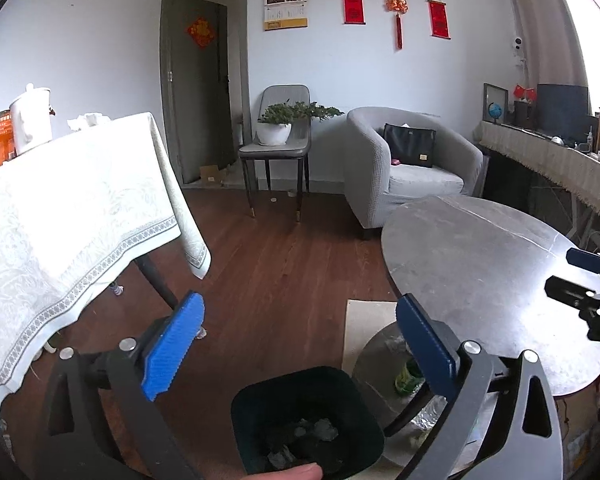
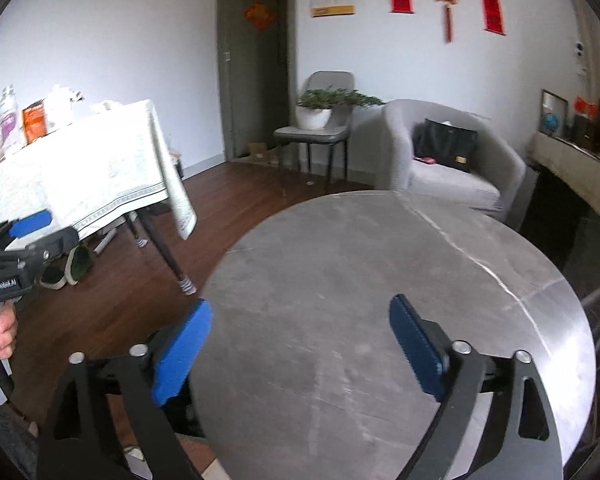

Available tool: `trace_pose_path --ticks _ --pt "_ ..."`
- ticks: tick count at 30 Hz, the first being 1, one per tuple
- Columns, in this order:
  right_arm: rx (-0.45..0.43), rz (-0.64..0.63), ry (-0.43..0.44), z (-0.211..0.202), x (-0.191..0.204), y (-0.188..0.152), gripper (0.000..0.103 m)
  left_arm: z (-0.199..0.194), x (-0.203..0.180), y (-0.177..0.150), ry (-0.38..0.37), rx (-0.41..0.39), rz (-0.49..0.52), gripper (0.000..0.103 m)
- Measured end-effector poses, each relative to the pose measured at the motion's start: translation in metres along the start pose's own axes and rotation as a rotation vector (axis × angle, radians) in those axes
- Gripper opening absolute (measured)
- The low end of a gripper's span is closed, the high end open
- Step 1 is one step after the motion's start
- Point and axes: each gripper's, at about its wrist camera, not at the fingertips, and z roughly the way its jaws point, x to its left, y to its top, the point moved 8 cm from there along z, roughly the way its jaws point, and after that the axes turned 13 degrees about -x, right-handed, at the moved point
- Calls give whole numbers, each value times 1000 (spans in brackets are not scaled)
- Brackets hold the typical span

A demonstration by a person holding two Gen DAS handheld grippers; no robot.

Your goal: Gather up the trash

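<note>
Left wrist view: left gripper point(image 1: 300, 344) has its blue pads spread wide, nothing between them, aimed down over a dark trash bin point(image 1: 306, 420) on the wood floor point(image 1: 268, 280). The bin is squarish with rounded corners, dark green-black walls, open top; crumpled grey scraps point(image 1: 316, 436) lie at the bottom, too dim to identify. It sits just beside the base of the round grey table point(image 1: 480, 272), on the table's left. A green bottle point(image 1: 408, 376) stands near the table base, just right of the bin. A fingertip point(image 1: 292, 472) shows at the bottom edge. The right gripper point(image 1: 588, 280) pokes in at the far right above the tabletop. White-clothed table point(image 1: 72, 216) on the left; grey armchair point(image 1: 412, 172) further back. Right wrist view: right gripper point(image 2: 300, 348) likewise wide open and empty, over the bare round grey table point(image 2: 380, 280). The bin isn't clearly visible here; only a dark shape shows under the table edge. The left gripper point(image 2: 24, 240) shows at the left edge, a hand point(image 2: 2, 332) on its handle.
</note>
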Motion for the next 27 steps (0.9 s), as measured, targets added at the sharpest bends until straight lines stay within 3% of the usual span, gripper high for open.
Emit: trace_pose_path --ticks 11,27 --pt "-39 9 32 -23 -20 -6 96 -7 -18 -1 1 -28 29 100" --pt "-45 22 45 -28 -23 -8 96 2 -29 -6 -1 0 37 100"
